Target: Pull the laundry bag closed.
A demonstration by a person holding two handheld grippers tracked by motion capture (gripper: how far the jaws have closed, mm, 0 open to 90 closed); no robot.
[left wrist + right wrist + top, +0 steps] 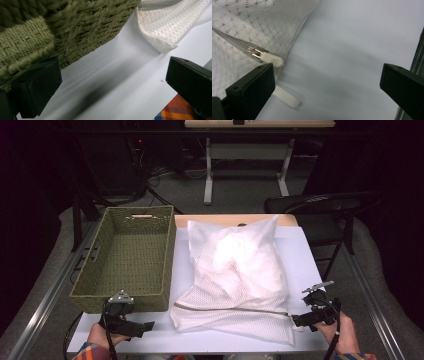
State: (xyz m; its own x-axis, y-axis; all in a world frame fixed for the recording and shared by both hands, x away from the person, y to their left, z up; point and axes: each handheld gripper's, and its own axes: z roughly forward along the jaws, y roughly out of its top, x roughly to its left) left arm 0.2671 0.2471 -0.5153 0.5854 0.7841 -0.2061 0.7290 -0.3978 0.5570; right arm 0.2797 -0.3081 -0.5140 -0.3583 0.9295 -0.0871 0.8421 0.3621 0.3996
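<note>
A white pillow in a white mesh cover (235, 275) lies on the table, its zipped edge (230, 309) facing the person. The zipper pull (265, 57) sits at the cover's corner, with a white ribbon tab (285, 98) lying below it on the table. My right gripper (306, 317) (324, 90) stands open beside that corner, touching nothing. My left gripper (142, 326) (112, 85) is open too, low over the table in front of the green woven basket (127, 252) (50, 27), with the cover's other corner (162, 42) ahead of it.
The basket holds nothing and takes the left half of the white table (300, 255). A black chair (320, 207) stands at the far right, and a desk frame (245, 155) stands on the floor behind. Metal rails (45, 300) run along both sides.
</note>
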